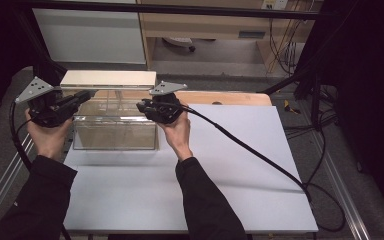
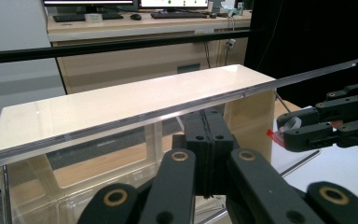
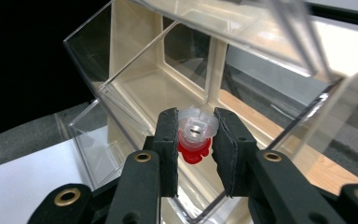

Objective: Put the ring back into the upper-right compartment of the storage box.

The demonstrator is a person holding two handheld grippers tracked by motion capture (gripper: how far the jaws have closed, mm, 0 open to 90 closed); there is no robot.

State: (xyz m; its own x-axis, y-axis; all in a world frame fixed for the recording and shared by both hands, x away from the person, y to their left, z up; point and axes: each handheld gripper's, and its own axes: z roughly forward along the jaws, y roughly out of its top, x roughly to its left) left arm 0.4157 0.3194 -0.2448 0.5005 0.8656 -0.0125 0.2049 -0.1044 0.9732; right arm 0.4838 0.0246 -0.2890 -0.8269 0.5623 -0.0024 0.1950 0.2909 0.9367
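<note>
A clear plastic box (image 1: 115,132) with a cream top (image 1: 107,79) stands at the table's back left. Its clear flap (image 2: 121,122) is raised and runs edge-on across the left gripper view. My left gripper (image 1: 91,93) is shut, and its tips (image 2: 207,140) sit just under that flap, with nothing between the jaws. My right gripper (image 1: 140,106) is shut on a small red piece with a whitish cap (image 3: 195,151). In the right gripper view the right gripper (image 3: 196,133) holds it before the box's open front (image 3: 135,93), below the raised flap (image 3: 279,32). From the left gripper view, the right gripper (image 2: 284,133) shows at the right.
The box rests on a white sheet (image 1: 205,175) over a wooden tabletop (image 1: 230,97). A black cable (image 1: 250,147) trails from the right gripper across the sheet to the right. A black rail (image 2: 98,46) and a desk with keyboards (image 2: 135,21) stand beyond the box.
</note>
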